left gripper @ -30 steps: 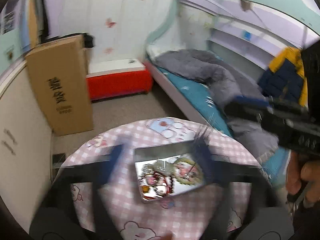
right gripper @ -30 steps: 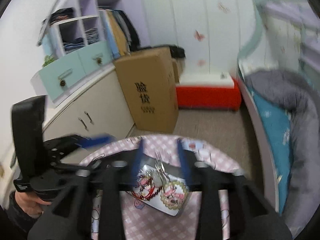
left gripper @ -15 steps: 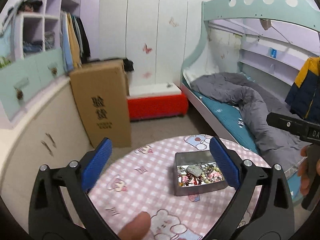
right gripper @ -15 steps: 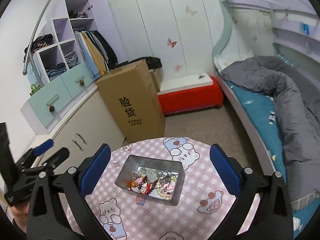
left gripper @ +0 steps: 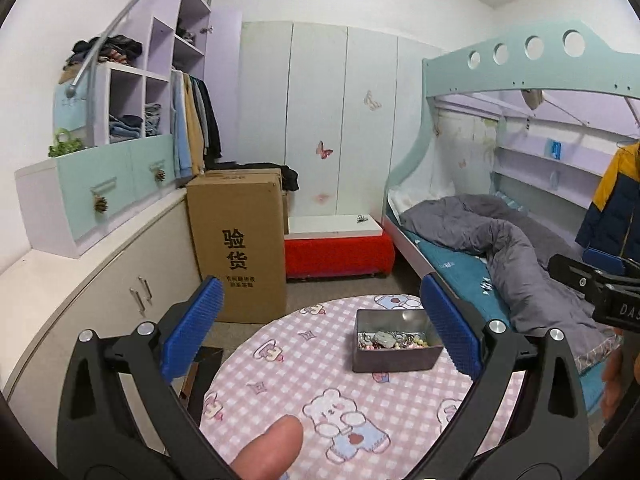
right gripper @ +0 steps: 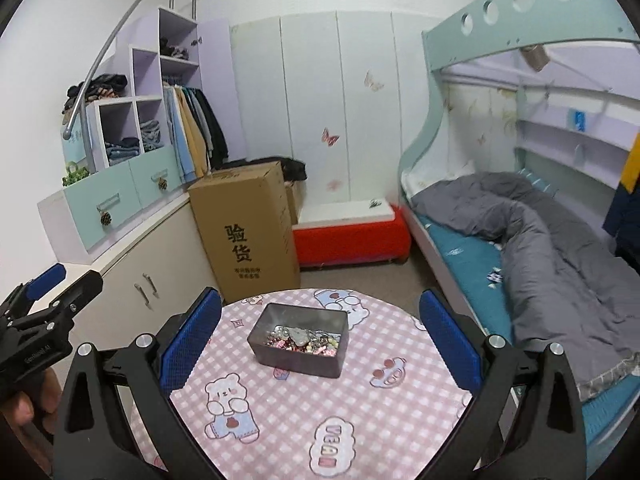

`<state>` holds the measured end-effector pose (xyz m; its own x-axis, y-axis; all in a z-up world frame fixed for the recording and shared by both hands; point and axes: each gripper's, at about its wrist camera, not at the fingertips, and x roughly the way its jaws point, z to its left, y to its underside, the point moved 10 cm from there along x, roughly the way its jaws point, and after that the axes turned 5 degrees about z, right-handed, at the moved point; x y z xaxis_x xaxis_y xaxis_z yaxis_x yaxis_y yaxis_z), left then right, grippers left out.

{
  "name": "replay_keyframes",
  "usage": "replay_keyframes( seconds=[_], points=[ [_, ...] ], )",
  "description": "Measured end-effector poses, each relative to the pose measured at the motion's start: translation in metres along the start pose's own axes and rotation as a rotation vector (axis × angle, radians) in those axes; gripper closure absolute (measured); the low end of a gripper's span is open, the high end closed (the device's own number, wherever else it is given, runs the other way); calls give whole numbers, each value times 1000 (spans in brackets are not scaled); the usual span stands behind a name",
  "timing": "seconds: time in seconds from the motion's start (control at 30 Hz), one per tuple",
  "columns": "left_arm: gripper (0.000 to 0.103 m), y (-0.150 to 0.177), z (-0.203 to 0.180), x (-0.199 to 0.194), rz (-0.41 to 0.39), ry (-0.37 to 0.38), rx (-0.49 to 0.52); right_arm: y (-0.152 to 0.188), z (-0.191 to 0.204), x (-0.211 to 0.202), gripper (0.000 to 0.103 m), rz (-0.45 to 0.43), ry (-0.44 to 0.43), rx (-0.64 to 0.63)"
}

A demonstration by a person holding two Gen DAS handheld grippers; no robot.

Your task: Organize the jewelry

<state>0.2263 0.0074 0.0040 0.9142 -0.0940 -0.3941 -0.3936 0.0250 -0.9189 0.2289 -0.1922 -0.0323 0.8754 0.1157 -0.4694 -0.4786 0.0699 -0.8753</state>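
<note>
A grey metal tin (left gripper: 394, 360) (right gripper: 298, 356) stands on a round table with a pink checked cloth (left gripper: 320, 376) (right gripper: 304, 412). It holds a tangle of jewelry (left gripper: 390, 339) (right gripper: 302, 339): beads, chains and a pale pendant. My left gripper (left gripper: 320, 330) is open and empty, held back above the table's near left side. My right gripper (right gripper: 320, 330) is open and empty, above the near edge with the tin ahead between its blue pads. Each gripper shows at the edge of the other's view.
A tall cardboard box (left gripper: 240, 244) stands on the floor behind the table. A red bench (left gripper: 340, 252) is at the back wall. A bunk bed with a grey duvet (right gripper: 540, 240) is to the right. Cream cabinets (right gripper: 152, 280) run along the left.
Both grippers have pulled up and back from just over the tin. The right gripper has opened from narrow to wide. The views have steadied and the tin looks farther away.
</note>
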Motion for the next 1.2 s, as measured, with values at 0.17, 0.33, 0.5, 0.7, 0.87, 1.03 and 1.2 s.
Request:
replay_keyframes(
  seconds=[0.17,0.33,0.5,0.7,0.87,1.03,1.2],
  points=[
    [6,7,2,-37,-31,-29,-2,13,1,-36,7,-51,34,-5],
    [6,14,-2,-70,-62,-49,-2,28,10,-69,7,-96,45,-12],
    [6,16,-10,-99,-105,-43,5,39,19,-93,7,-129,53,-11],
    [6,19,-12,-127,-162,-56,8,51,28,-109,7,-148,57,-14],
    [6,25,-12,-134,-172,-76,18,56,30,-112,7,-151,64,-18],
    [6,26,-10,-139,-182,-86,12,57,33,-116,7,-154,69,-30],
    [6,26,-7,-144,-195,-86,1,57,35,-117,7,-158,66,-31]
  ],
)
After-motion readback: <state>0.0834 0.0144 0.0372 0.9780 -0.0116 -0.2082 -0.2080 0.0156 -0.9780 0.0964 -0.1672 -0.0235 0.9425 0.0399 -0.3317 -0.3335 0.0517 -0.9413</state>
